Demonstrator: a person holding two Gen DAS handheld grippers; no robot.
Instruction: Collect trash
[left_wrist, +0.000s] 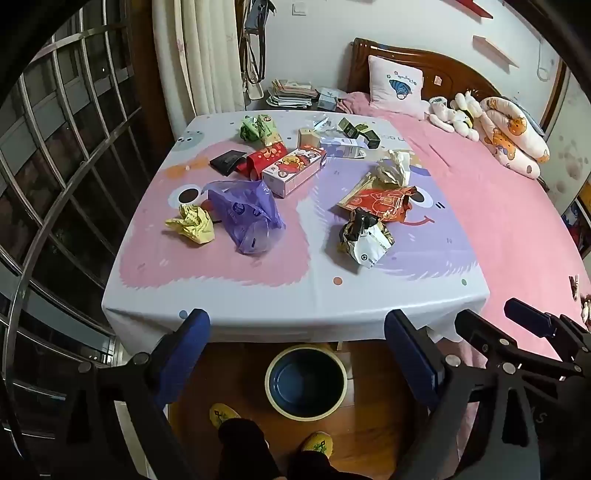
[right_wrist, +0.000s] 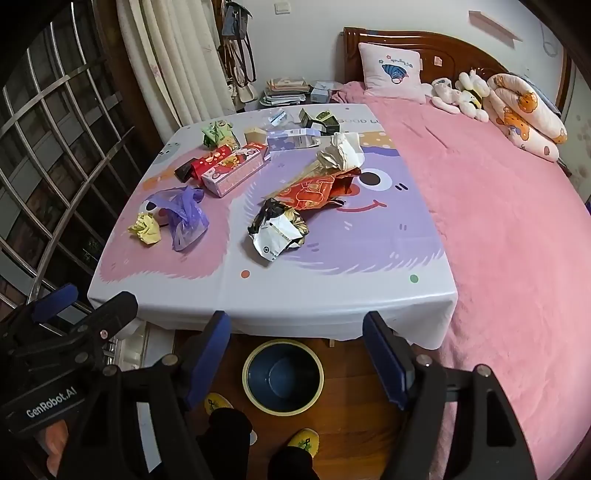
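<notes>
Nothing collected yet, by my reading: bin (right_wrist: 283, 376) on the floor under the table's (right_wrist: 273, 295) near edge looks empty, and all the trash lies on the tabletop. Left gripper (left_wrist: 297, 354) and right gripper (right_wrist: 295, 354) both gape wide, empty. Carton (left_wrist: 294, 170) lies flat, long axis running near-left to far-right.

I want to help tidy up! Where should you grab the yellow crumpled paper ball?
Pinch the yellow paper ball across its puffy middle, coming down from above. It's crumpled and squashy, lying free near the table's left edge, with the purple bag close on its right.
</notes>
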